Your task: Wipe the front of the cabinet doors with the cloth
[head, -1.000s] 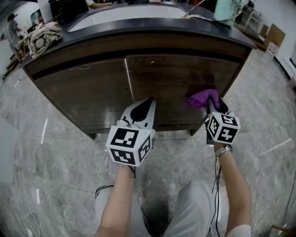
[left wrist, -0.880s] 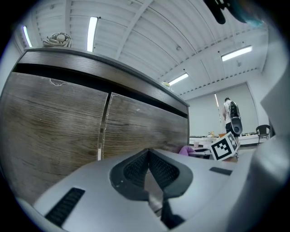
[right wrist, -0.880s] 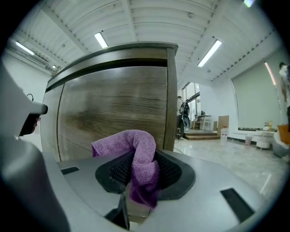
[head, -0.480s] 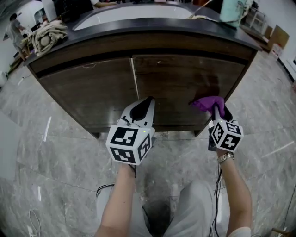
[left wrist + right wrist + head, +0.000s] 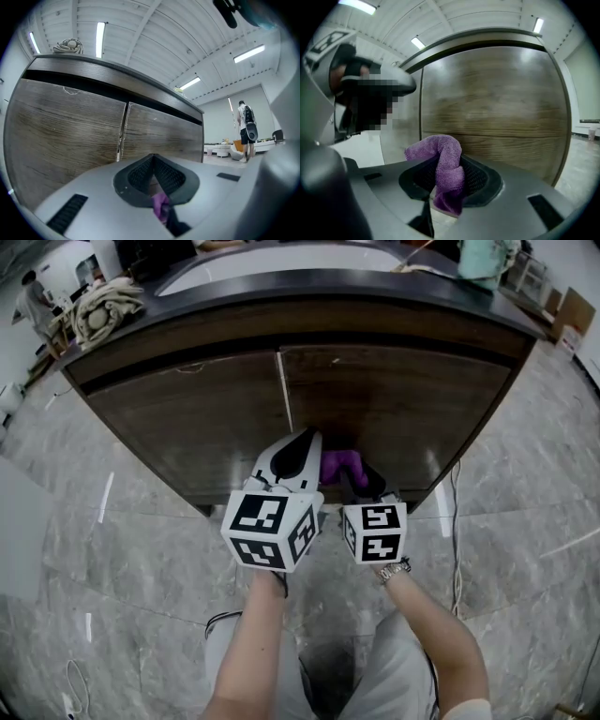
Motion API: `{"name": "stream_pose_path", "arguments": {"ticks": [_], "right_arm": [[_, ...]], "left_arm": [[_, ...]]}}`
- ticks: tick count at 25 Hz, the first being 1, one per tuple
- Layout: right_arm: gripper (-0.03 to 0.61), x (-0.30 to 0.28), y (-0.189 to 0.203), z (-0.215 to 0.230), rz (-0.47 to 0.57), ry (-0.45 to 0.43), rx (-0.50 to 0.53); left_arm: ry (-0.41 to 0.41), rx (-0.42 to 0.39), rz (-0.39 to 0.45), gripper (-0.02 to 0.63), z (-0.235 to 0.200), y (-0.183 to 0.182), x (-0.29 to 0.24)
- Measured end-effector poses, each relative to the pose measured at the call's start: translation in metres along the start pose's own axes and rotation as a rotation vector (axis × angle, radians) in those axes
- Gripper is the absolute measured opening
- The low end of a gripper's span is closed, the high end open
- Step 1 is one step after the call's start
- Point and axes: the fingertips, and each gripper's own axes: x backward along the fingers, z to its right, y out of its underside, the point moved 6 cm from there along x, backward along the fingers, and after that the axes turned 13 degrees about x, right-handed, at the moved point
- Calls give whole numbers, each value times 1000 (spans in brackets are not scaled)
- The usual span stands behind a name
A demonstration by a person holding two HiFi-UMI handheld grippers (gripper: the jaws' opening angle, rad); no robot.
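Note:
A dark wooden cabinet under a black countertop has a left door and a right door. My right gripper is shut on a purple cloth, whose bunched end is at the lower part of the right door, near the seam between the doors; whether it touches the wood I cannot tell. In the right gripper view the cloth hangs twisted between the jaws before the right door. My left gripper is shut and holds nothing, just left of the cloth, pointing at the seam.
A coiled rope bundle lies on the countertop's left end and a mint-green container stands at its right end. A thin cable runs over the marble floor by the cabinet's right corner. A person stands far off.
My right gripper has carried the cloth leftward along the bottom of the right door, from near its right edge to beside the left gripper. The left gripper has hardly moved.

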Motion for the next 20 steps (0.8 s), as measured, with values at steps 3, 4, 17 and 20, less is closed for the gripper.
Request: {"name": "stream_pose_path", "arguments": {"ticks": [3, 4, 17, 20], "right_arm": [[132, -24, 10, -30, -31, -15, 29], [132, -31, 12, -37, -41, -18, 24], [132, -39, 27, -8, -67, 13, 30], [132, -30, 31, 15, -65, 37, 12]], "left_arm": [[0, 3, 7, 6, -1, -2, 2], [-1, 4, 10, 6, -2, -2, 3], [30, 4, -6, 6, 1, 5, -7], [39, 6, -9, 6, 3, 8, -12]]}}
